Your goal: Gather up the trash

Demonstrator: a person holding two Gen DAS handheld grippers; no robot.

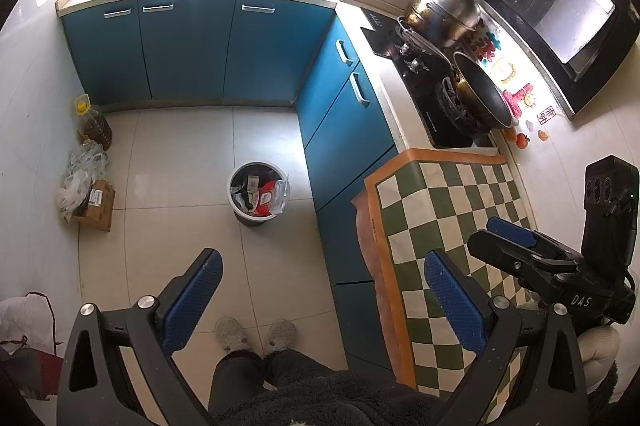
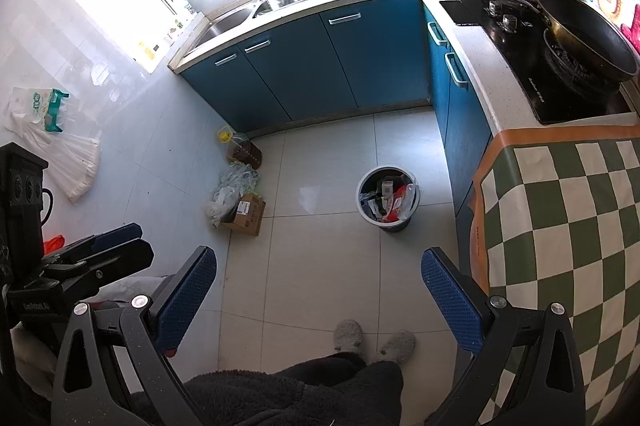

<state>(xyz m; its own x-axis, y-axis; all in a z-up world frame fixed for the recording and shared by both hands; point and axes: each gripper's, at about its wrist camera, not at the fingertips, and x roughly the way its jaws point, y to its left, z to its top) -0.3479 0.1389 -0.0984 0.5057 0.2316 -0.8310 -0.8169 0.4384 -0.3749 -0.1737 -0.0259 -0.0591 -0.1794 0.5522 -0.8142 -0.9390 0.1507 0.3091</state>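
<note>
Dimpled blue fingers (image 1: 454, 300) spread, round bin (image 1: 258, 198) full

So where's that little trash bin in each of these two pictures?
Left wrist view: the trash bin stands on the floor just left of center.
Right wrist view: it sits right of center, near the blue cabinets.
Shared landmark: the cardboard box, left of the bin in both.

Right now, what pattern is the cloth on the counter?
Green-and-cream checks with an orange border; the cloth shows best in the right wrist view.
</note>
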